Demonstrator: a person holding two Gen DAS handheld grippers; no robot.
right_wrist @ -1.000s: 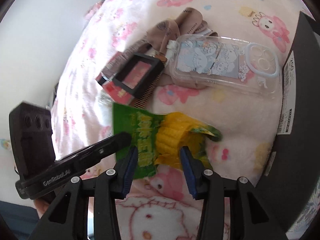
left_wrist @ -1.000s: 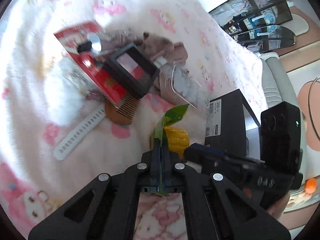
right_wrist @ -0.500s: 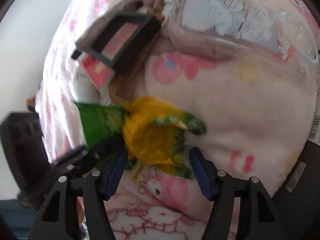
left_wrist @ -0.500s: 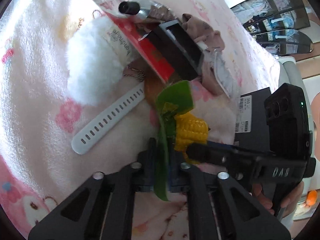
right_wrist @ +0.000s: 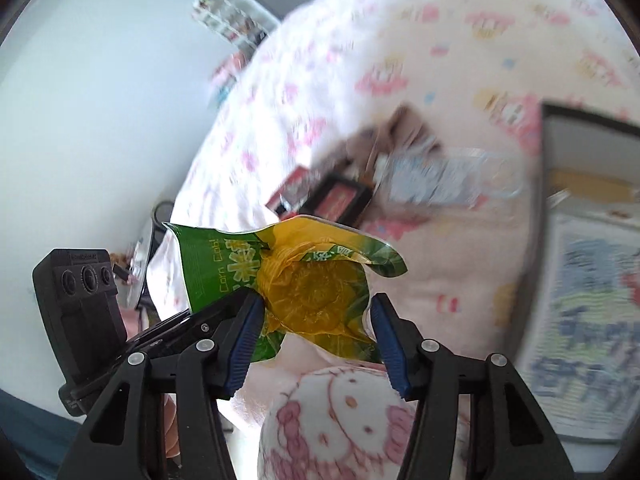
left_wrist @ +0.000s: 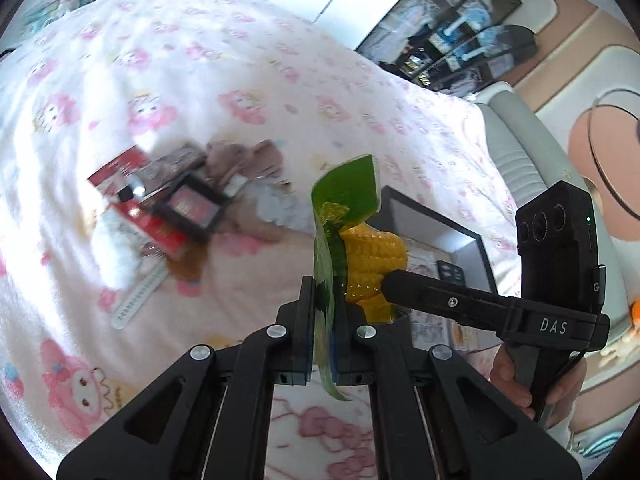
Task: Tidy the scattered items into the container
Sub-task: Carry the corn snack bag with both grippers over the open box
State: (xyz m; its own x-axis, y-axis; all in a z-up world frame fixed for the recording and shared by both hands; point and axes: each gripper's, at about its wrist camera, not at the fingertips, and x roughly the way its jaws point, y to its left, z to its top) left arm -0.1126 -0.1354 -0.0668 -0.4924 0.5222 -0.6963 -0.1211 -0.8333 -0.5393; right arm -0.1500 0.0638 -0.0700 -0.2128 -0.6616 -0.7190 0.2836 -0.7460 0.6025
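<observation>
A green and yellow corn snack packet [left_wrist: 360, 248] hangs in the air above the pink blanket. My left gripper [left_wrist: 325, 312] is shut on the packet's green flat edge. My right gripper [right_wrist: 316, 320] is wide around the packet's yellow bulge [right_wrist: 316, 292], its blue pads [right_wrist: 250, 328] close to both sides; it shows from the side in the left wrist view [left_wrist: 404, 284]. The black box container [left_wrist: 452, 240] lies just right of the packet and holds printed papers; it also shows in the right wrist view [right_wrist: 592, 248].
A pile lies on the blanket to the left: a red packet [left_wrist: 132, 208], a black-framed pink palette [left_wrist: 192, 208], a brown cloth [left_wrist: 244, 156], a clear phone case [right_wrist: 444, 176], a white strap [left_wrist: 136, 300]. A grey chair back [left_wrist: 524, 136] stands behind the bed.
Both grippers have lifted the corn packet up off the blanket and toward the black box. The pile now lies farther below and to the left.
</observation>
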